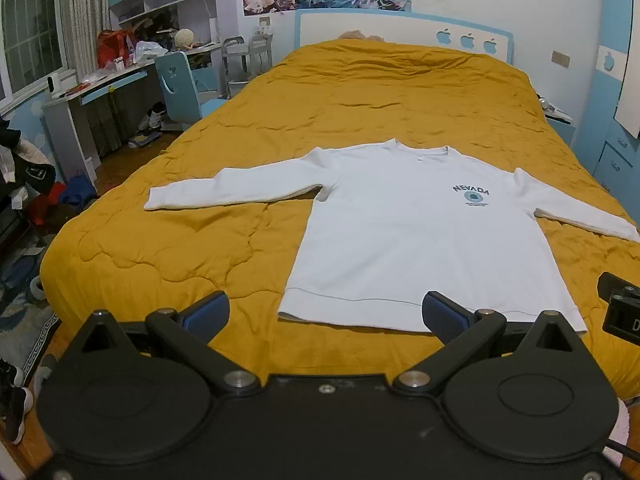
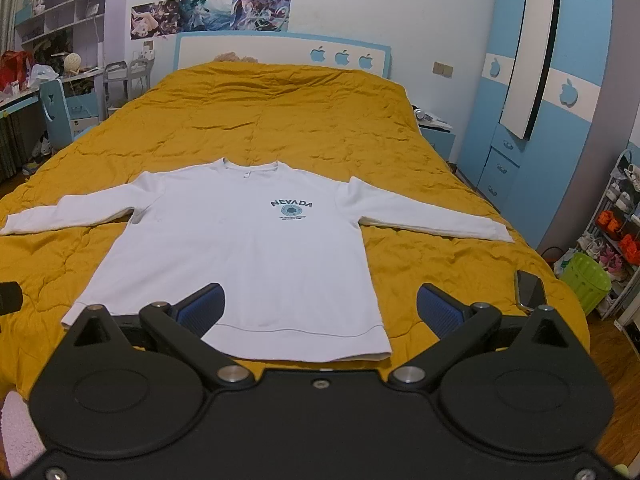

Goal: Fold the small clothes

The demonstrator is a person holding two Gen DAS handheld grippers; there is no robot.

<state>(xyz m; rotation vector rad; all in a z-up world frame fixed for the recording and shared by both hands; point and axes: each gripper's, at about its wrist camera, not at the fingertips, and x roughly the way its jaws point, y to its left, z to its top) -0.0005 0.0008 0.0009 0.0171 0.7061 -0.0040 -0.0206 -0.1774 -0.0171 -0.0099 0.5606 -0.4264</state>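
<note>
A white long-sleeved sweatshirt (image 1: 404,232) with a dark "NEVADA" print lies flat, front up, on the mustard quilt of the bed (image 1: 200,240), both sleeves spread sideways and the hem toward me. My left gripper (image 1: 326,314) hovers open above the hem's left corner, blue pads wide apart, nothing between them. In the right wrist view the same sweatshirt (image 2: 244,248) spreads ahead, and my right gripper (image 2: 320,308) stands open over the hem's right part, holding nothing. The right gripper's edge (image 1: 620,304) shows at the far right of the left wrist view.
A dark phone (image 2: 530,288) lies on the quilt near the bed's right front corner. A desk with a blue chair (image 1: 176,84) stands left of the bed, with clutter on the floor. Right of the bed are a blue wardrobe (image 2: 532,92), a shoe rack and a green basket (image 2: 586,282).
</note>
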